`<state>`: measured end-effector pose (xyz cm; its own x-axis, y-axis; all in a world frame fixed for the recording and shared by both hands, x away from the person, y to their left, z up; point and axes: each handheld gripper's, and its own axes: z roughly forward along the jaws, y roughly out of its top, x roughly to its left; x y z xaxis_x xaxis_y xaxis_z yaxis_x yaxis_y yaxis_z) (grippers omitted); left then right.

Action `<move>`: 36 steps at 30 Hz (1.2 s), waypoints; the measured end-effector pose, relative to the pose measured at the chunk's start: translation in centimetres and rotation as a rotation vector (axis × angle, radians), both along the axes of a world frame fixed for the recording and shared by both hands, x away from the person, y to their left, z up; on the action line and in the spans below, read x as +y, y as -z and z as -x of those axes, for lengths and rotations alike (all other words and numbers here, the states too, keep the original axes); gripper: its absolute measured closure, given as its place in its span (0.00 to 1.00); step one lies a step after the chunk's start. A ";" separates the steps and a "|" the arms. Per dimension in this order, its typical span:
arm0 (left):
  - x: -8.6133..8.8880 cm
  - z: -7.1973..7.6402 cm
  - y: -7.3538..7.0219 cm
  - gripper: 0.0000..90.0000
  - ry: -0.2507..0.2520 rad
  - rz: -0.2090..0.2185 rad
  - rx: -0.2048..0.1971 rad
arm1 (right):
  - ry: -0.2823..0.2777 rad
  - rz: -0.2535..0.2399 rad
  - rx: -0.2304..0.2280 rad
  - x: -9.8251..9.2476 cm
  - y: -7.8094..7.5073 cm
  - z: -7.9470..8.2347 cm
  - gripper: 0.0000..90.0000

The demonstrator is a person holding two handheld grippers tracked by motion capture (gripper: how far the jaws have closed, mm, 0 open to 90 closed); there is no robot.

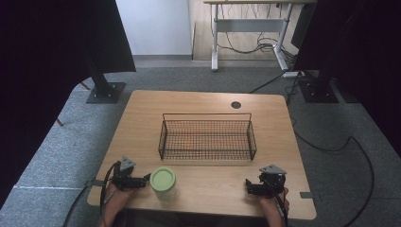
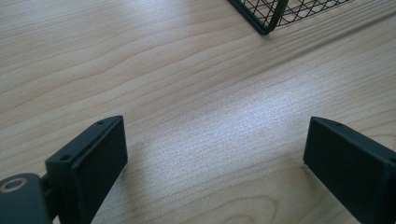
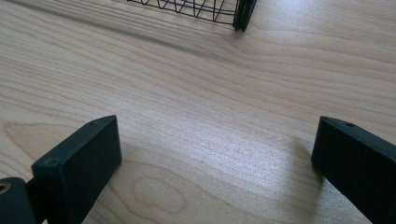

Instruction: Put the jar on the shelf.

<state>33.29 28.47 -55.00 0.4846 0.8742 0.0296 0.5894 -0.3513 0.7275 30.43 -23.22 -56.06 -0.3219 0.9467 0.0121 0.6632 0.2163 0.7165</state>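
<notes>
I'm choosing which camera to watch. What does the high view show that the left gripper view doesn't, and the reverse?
High view alone: the clear jar with a round green lid just right of the left tongs, the right tongs, and the whole black wire basket. Left gripper view alone: its two black jaws seen close, spread wide over bare wood. Both share the light wooden table and part of the basket.

High view looks down from above the table [image 1: 142,113]; both gripper views (low, close) share the basket [image 2: 266,18] corner.
</notes>
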 end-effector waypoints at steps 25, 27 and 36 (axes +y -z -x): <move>0.9 2.1 -1.1 0.07 0.042 0.054 -0.018 | 0.001 0.000 0.000 0.0 0.0 0.0 0.01; 1.0 2.2 -1.2 0.07 0.044 0.060 -0.020 | 0.000 0.000 0.000 0.0 0.0 0.0 0.01; 0.9 3.1 -1.8 0.07 0.047 0.077 -0.034 | 0.000 0.000 0.000 0.0 0.0 0.0 0.01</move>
<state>30.20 29.35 -53.23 0.5252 0.8507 -0.0199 0.5480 -0.3203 0.7727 30.43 -23.22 -56.06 -0.3216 0.9468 0.0125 0.6631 0.2158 0.7168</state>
